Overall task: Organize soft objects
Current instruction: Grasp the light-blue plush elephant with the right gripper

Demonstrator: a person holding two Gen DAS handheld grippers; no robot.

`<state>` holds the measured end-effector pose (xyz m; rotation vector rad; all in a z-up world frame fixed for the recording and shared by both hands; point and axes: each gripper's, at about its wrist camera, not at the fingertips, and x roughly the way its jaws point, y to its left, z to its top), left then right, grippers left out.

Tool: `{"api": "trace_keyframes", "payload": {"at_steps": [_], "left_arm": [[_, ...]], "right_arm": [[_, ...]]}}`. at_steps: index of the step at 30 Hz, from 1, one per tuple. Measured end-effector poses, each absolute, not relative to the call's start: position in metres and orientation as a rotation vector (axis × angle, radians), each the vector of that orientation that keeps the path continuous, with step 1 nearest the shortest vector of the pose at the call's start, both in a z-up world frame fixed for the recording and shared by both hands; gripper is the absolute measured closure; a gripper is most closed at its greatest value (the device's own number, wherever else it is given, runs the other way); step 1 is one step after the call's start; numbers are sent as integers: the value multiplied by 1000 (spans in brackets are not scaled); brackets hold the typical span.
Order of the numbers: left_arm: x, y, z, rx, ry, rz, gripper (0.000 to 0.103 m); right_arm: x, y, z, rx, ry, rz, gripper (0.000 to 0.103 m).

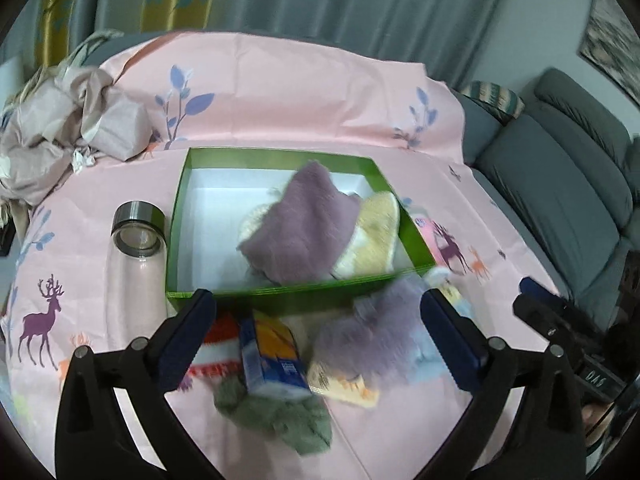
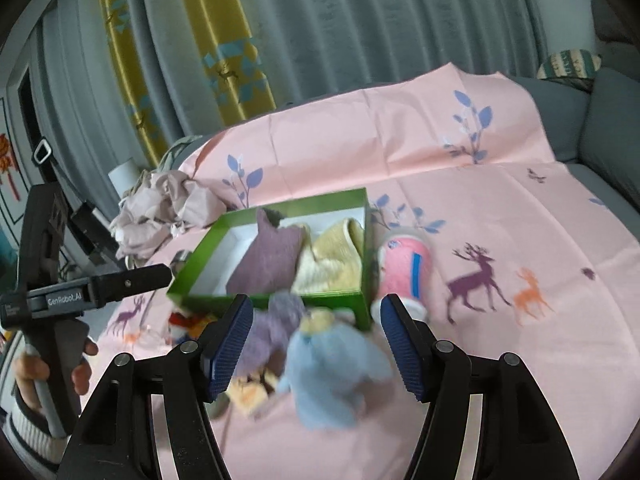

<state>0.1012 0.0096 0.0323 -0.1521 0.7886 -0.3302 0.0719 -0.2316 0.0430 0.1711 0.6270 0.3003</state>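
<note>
Pink sheet [image 1: 280, 92]: both tools gape, empty; pink cup [image 2: 404, 268] clear only from right wrist.

This is looking like a home living room: a grey upholstered sofa with deep cushions [image 1: 560, 200] is sitting along one side, with a striped throw pillow [image 2: 568, 64] resting on it. Long grey pleated curtains [image 2: 320, 40] with a yellow patterned panel [image 2: 224, 48] are hanging behind, and a pink bedsheet printed with deer and leaves [image 2: 520, 240] is lying spread over the surface.
</note>
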Motion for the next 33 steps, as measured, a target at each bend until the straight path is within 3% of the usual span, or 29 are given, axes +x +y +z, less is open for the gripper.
{"api": "trace_keyframes", "payload": {"at_steps": [13,33], "left_arm": [[41,-11,39,-202,767,-360,1],[7,-5,-4,-273,836,-443,1]], "right_arm": [[8,-255,50,185,574,274,36],[1,-260,7,165,665,343,36]]}}
